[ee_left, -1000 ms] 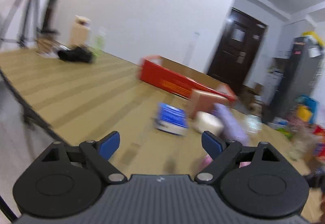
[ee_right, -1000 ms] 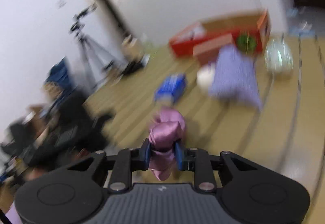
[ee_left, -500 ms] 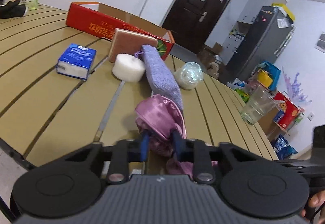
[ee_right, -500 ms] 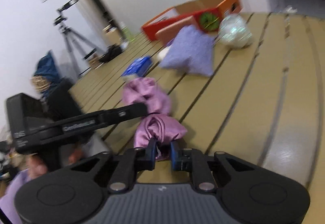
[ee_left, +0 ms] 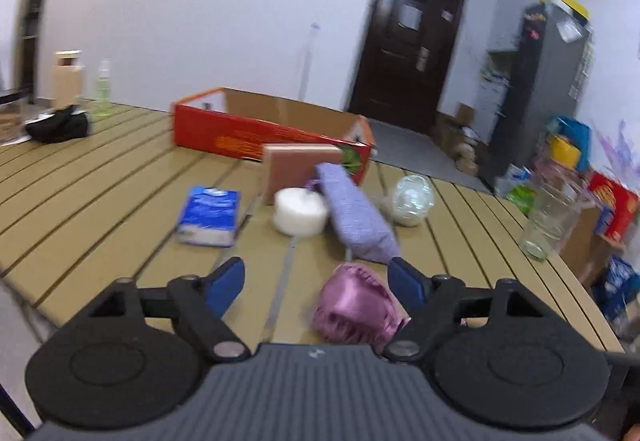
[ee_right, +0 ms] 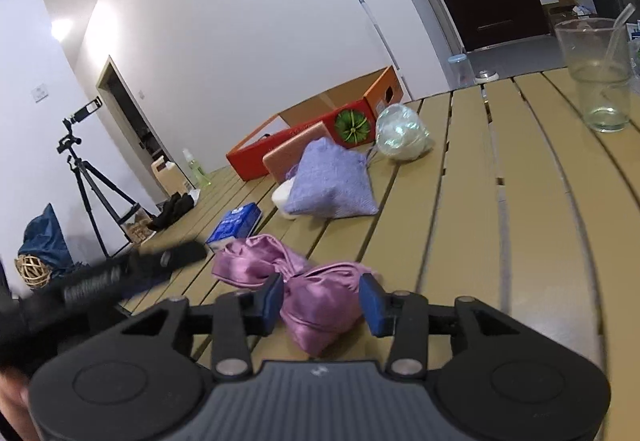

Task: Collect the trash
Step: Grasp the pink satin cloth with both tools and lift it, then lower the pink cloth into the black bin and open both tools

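A crumpled pink satin bag (ee_right: 304, 289) lies on the slatted wooden table (ee_right: 500, 241) near its front edge. My right gripper (ee_right: 322, 303) is open, its blue pads on either side of the bag. My left gripper (ee_left: 318, 281) is open too, with the pink bag (ee_left: 354, 307) just inside its right finger. Farther back lie a purple cloth pouch (ee_left: 356, 217), a white roll (ee_left: 298, 215), a blue tissue pack (ee_left: 210, 215), a crumpled clear plastic ball (ee_left: 412, 199) and a pink-brown box (ee_left: 298, 167).
An open red cardboard box (ee_left: 256, 131) stands at the back of the table. A clear glass cup (ee_right: 598, 75) stands at the right edge. A black object (ee_left: 58, 127), a green bottle and a beige container sit far left. A tripod (ee_right: 86, 181) stands beyond the table.
Both grippers were shut on the pink bag half a second ago and have now opened. The bag rests on the table. The left gripper has drawn back and tilted up.
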